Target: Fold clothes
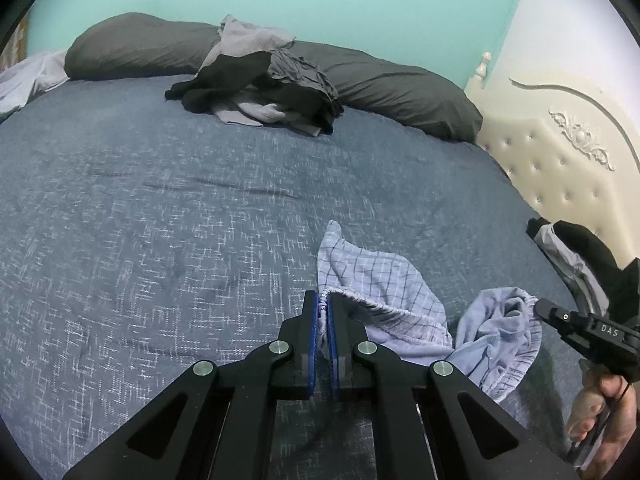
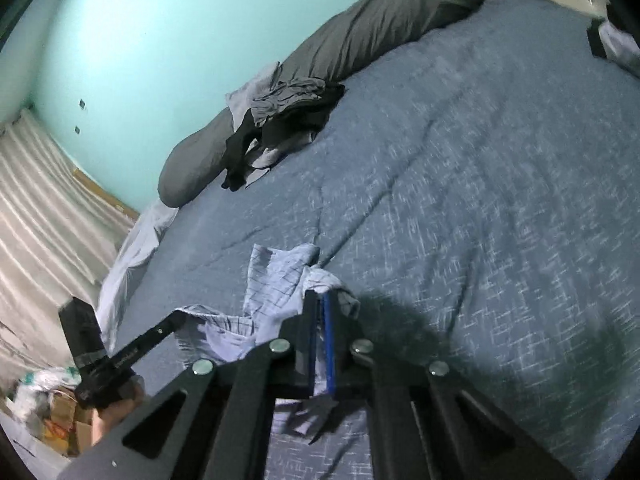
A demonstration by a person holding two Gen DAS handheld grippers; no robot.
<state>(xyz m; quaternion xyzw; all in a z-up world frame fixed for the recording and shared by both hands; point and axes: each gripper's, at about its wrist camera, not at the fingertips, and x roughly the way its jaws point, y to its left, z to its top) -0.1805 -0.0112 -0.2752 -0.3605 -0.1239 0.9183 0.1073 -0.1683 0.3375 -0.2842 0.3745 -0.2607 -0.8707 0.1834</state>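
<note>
On the left, my left gripper (image 1: 322, 320) was clamped on the elastic waistband of the checked shorts (image 1: 376, 276), its jaws pinched nearly flat with only a thin edge of cloth between the blue pads. That looked a shallow bite to me, so I judged that a firm pull could drag the band out and drop that corner on the bed (image 1: 160, 208).

Between the two grippers the shorts hung in a loose sag just above the blue cover, one leg trailing on it and the waistband twisted rather than stretched. I thought that if I laid them down like this, the twist would be folded in as a lump.

To the right, my right gripper (image 2: 320, 320) was closed tight on the other end of the waistband, with cloth bunched around the jaws and a flap hanging below them. I could not tell whether it had caught one layer or both. If both, the shorts would not open flat.

Further back by the grey pillows (image 1: 380, 84) lay a pile of dark clothes (image 1: 272, 84), well apart, and no hazard unless I swung the shorts wide.
</note>
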